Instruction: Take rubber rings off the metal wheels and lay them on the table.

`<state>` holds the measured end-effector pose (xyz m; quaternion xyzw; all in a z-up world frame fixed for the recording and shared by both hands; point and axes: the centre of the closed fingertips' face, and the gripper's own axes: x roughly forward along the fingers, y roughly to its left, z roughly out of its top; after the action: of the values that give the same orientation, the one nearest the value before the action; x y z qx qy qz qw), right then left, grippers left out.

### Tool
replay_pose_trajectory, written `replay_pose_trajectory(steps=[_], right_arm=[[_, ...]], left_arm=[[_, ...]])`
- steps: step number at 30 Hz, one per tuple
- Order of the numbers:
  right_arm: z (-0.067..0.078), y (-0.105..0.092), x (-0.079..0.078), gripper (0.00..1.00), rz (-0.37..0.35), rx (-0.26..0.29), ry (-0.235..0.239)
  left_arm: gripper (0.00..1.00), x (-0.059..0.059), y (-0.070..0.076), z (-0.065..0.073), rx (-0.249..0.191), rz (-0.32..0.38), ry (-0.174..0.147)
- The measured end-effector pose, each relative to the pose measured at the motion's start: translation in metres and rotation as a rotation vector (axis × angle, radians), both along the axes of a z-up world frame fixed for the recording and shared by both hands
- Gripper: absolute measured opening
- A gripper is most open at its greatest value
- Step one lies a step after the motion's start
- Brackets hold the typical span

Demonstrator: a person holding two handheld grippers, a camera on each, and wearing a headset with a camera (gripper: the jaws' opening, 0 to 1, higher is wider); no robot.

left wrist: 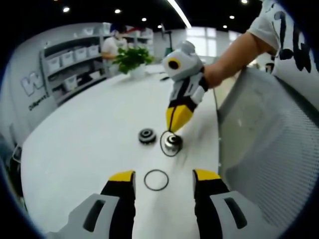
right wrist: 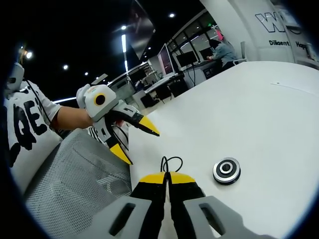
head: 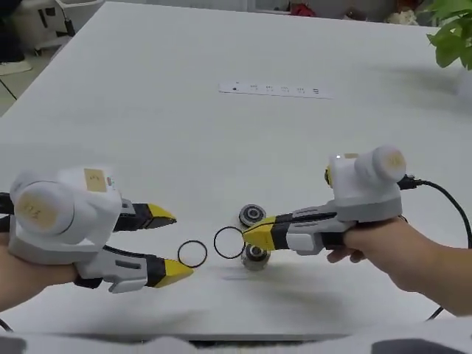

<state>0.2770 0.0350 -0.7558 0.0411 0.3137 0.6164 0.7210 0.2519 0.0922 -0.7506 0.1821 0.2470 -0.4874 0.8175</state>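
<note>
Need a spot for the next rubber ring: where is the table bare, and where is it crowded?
Bare: the wide stretch of table between the far wheel and the label strip. Crowded: between the left hand-held gripper and right hand-held gripper, where a loose ring, the pinched ring and near wheel sit.

Wheel: upper part covered by the right gripper fingertips.
Rubber ring: a loop shows beyond the closed fingertips, the rest pinched out of sight.
Label strip, far beyond both fingertips: print too small to read.
Plant: cut by the head view's edge.
</note>
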Motion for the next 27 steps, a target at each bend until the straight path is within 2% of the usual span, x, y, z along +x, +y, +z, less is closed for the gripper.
replay_pose_trajectory(steps=[13,19,27], right_arm=[[-0.01,0.008,-0.003,0.0,0.018,-0.032,0.004],[-0.017,0.01,-0.003,0.0,0.016,-0.051,0.009],[-0.024,0.011,-0.005,0.0,0.023,-0.076,0.01]], left_arm=[[0.47,0.004,0.012,-0.009,0.0,0.013,0.002],[0.46,0.005,0.012,-0.012,0.0,0.013,0.006],[0.46,0.001,0.01,-0.009,0.002,0.011,0.011]])
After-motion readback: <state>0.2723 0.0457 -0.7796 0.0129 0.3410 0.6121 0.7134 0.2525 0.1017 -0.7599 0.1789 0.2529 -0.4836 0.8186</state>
